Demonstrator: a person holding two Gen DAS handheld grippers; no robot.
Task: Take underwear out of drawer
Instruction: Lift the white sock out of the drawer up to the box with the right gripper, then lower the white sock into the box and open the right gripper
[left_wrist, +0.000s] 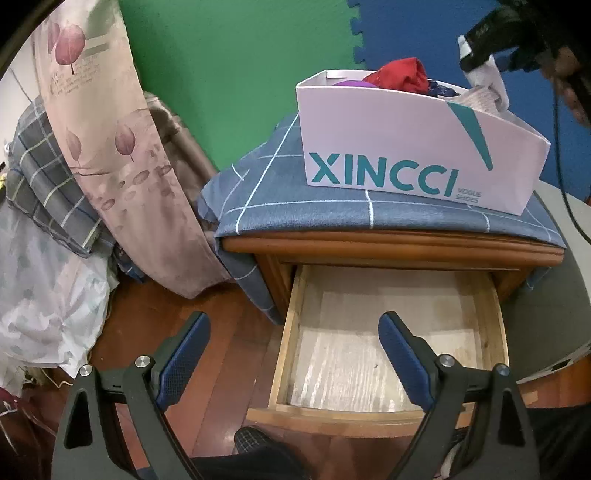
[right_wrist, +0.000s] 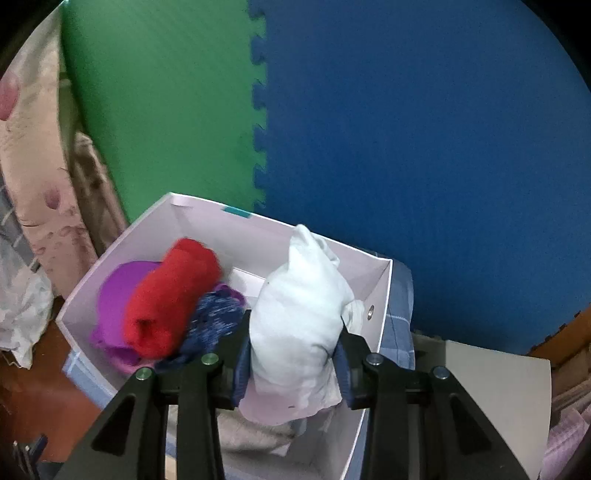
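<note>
Underwear (right_wrist: 299, 306), a white bundle, sits pinched in your right gripper (right_wrist: 293, 358) jaws, low centre of frame over the shoe box (right_wrist: 380, 295). Lower it into the bare right corner before releasing. Your left gripper (left_wrist: 293, 354) jaws gape, holding nothing, above the bare drawer (left_wrist: 291, 332).

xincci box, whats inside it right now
Inside the XINCCI box: a red roll, purple garment and dark blue speckled piece. The right gripper holds a white bundle over it. The bottom is mostly covered.
</note>
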